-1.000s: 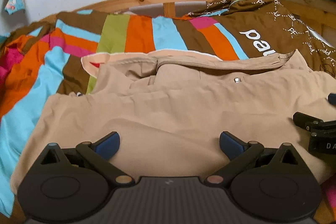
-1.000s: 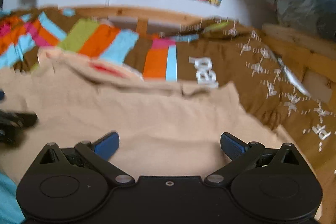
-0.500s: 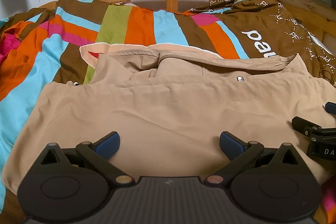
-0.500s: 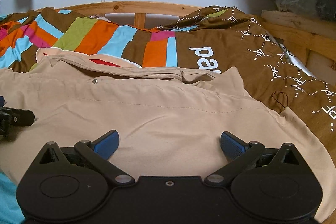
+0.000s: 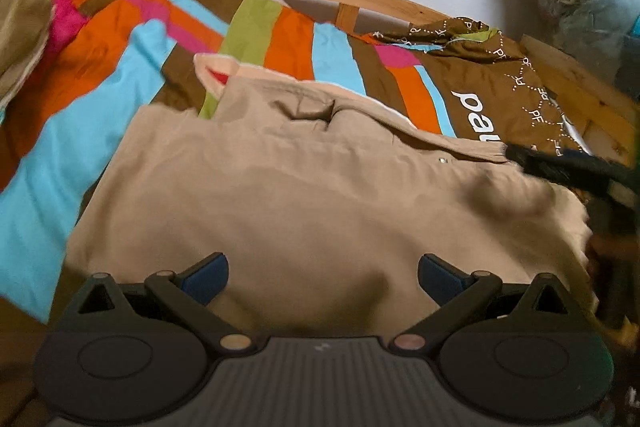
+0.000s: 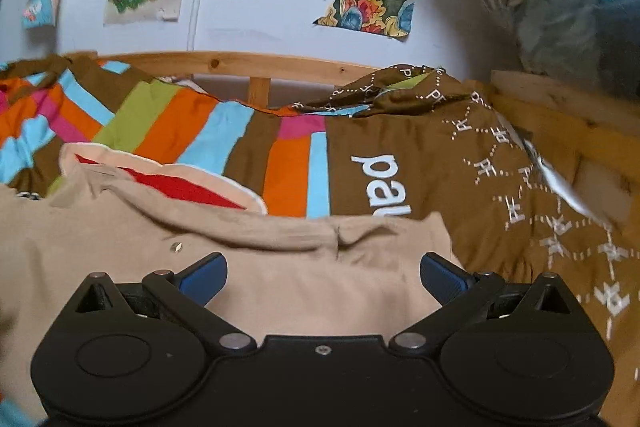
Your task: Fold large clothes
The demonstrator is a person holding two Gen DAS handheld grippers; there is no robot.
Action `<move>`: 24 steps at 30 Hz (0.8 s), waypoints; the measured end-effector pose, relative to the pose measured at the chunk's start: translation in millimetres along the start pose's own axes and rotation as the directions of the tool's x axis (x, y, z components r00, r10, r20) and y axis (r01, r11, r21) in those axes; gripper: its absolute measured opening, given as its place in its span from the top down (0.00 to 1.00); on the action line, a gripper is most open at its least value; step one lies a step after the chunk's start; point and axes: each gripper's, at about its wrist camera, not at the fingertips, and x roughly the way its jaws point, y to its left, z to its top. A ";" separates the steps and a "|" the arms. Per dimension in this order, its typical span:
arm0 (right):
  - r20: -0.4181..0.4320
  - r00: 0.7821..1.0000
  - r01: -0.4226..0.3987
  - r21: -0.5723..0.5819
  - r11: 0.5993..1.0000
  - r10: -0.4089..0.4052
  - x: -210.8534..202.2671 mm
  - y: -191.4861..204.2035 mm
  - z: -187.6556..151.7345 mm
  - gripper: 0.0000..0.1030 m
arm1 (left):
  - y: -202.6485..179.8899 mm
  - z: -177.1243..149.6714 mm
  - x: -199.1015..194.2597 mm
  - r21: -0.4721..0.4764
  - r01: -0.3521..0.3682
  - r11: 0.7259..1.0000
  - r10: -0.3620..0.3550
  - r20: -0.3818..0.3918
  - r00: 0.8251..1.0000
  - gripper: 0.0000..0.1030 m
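The large beige cloth garment [image 5: 312,195] lies spread over the striped multicolour bedspread [image 5: 120,67] and looks part-folded: a flat layer covers its middle, with a straight edge running across at about 12 o'clock from the left gripper [image 5: 322,275]. Beyond that edge the collar end with a red lining [image 6: 176,187] is still exposed. By my judgement at least 1 more fold remains, and the bundle is still wide.

The left gripper has its 2 blue-padded fingers [image 5: 206,277] spread wide over the cloth, holding nothing. The right gripper [image 6: 322,275] is likewise spread wide and empty, over the garment's right part.

The left wrist view alone shows the garment's left edge against the light-blue stripe at 9 o'clock, plus a blurred dark shape at 3 o'clock, probably the other gripper. The right wrist view alone shows the garment's right corner [image 6: 436,227] at 1 o'clock, lying on the brown printed cover [image 6: 460,163], and the small metal snap [image 6: 176,247] at 11 o'clock.
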 end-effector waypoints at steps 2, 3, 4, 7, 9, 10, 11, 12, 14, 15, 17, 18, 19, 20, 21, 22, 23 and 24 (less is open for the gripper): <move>0.003 1.000 -0.007 -0.019 1.000 0.007 17.0 2.2 11.9 0.01 | 6.3 -2.1 -4.5 -0.019 0.014 1.000 -0.014 -0.018 1.000 0.00; -0.004 1.000 -0.008 -0.033 0.999 0.008 26.8 4.9 17.6 0.01 | 9.7 -3.7 -7.0 -0.026 0.017 1.000 -0.017 -0.023 1.000 0.00; -0.016 1.000 -0.006 -0.052 0.999 0.005 37.7 8.1 22.6 0.01 | 11.3 -5.3 -8.5 -0.027 0.016 1.000 -0.017 -0.027 1.000 0.00; -0.115 0.993 -0.009 -0.137 0.991 -0.007 74.8 24.2 23.2 0.01 | 15.8 -10.1 -12.5 -0.025 0.016 1.000 -0.017 -0.047 0.999 0.00; -0.193 0.981 -0.004 -0.183 0.983 -0.032 94.1 33.5 12.4 0.01 | 19.6 -12.2 -13.0 -0.033 0.019 0.999 -0.021 -0.066 0.998 0.00; -0.200 0.979 0.002 -0.186 0.982 -0.040 98.5 35.0 6.8 0.01 | 20.9 -12.6 -12.2 -0.035 0.017 0.999 -0.019 -0.077 0.997 0.00; -0.196 0.980 0.005 -0.179 0.984 -0.040 99.9 34.2 3.9 0.01 | 21.7 -12.8 -11.2 -0.042 0.012 0.999 -0.015 -0.080 0.997 0.00; -0.194 0.980 0.004 -0.171 0.985 -0.038 100.4 32.9 2.1 0.01 | 23.7 -11.5 -10.6 -0.057 0.009 0.998 -0.013 -0.077 0.997 0.00; -0.199 0.980 -0.005 -0.153 0.988 -0.026 102.0 29.4 1.1 0.01 | 27.9 -7.5 -9.5 -0.089 0.014 0.996 -0.020 -0.067 0.998 0.00; -0.200 0.980 -0.011 -0.140 0.990 -0.017 101.9 27.1 1.6 0.01 | 31.0 -5.0 -7.8 -0.109 0.010 0.994 -0.017 -0.068 0.998 0.00; -0.181 0.983 -0.030 -0.093 0.995 0.013 90.9 18.0 5.9 0.01 | 38.3 -0.7 -3.6 -0.154 -0.016 0.988 0.006 -0.067 0.998 0.00; -0.156 0.987 -0.035 -0.067 0.997 0.024 78.4 12.3 9.5 0.01 | 42.7 1.1 -0.3 -0.183 -0.034 0.982 0.021 -0.069 0.997 0.00; -0.129 0.991 -0.037 -0.051 0.998 0.030 63.1 8.2 12.0 0.01 | 47.8 2.8 3.1 -0.219 -0.048 0.974 0.033 -0.073 0.997 0.00; -0.113 0.993 -0.044 -0.046 0.998 0.039 48.3 4.0 14.8 0.01 | 53.0 4.3 6.2 -0.256 -0.060 0.965 0.042 -0.077 0.996 0.01; -0.106 0.993 -0.050 -0.047 0.998 0.045 35.2 1.5 16.7 0.01 | 57.0 5.5 8.4 -0.287 -0.073 0.955 0.053 -0.075 0.996 0.01; -0.105 0.993 -0.055 -0.050 0.997 0.050 21.1 -0.6 17.8 0.01 | 59.1 6.7 10.3 -0.310 -0.086 0.947 0.067 -0.071 0.995 0.01; -0.112 0.992 -0.067 -0.057 0.996 0.060 6.5 -0.8 17.4 0.01 | 59.6 7.7 12.2 -0.319 -0.100 0.943 0.083 -0.066 0.994 0.01; -0.124 0.990 -0.083 -0.069 0.994 0.074 -7.0 0.9 15.5 0.01 | 58.1 8.5 14.1 -0.318 -0.120 0.940 0.104 -0.065 0.992 0.01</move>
